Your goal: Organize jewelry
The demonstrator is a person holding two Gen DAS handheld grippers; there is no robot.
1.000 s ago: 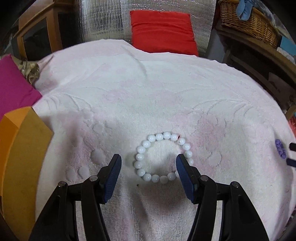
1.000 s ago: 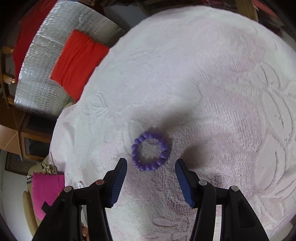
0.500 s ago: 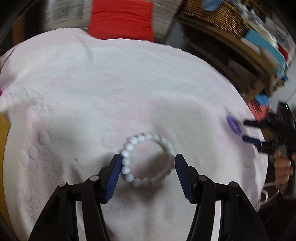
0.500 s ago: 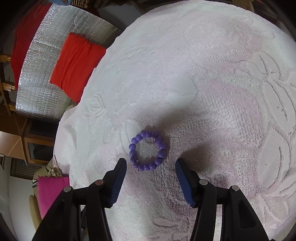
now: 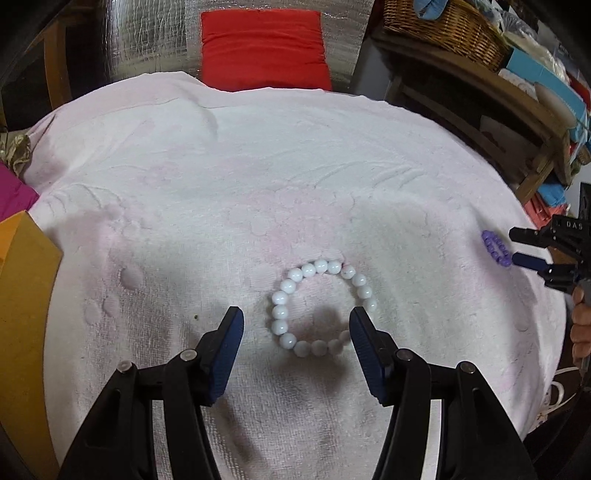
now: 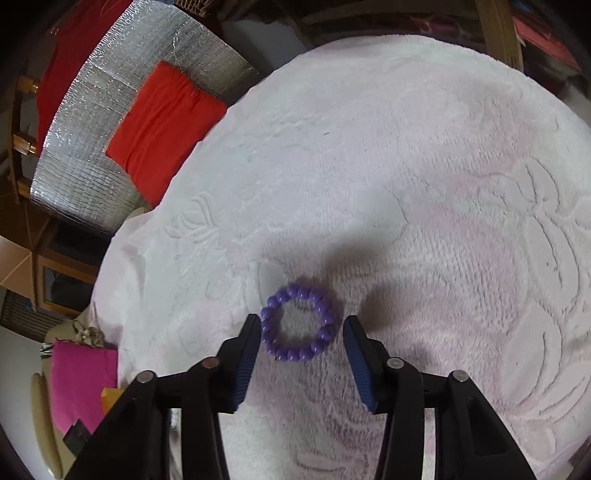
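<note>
One white bracelet [image 5: 321, 308], one purple bracelet [image 6: 299, 328], one red cushion [image 5: 264, 48], one wicker basket [image 5: 443, 29].

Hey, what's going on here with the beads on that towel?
A person is holding a gripper in each hand over a pink towel. The left gripper is open around a white bead bracelet lying flat; neither pad clearly presses it. The right gripper has just been closing on a smaller purple bead bracelet; its left pad is about touching the beads, the right pad is apart. Neither bracelet is lifted yet.
</note>
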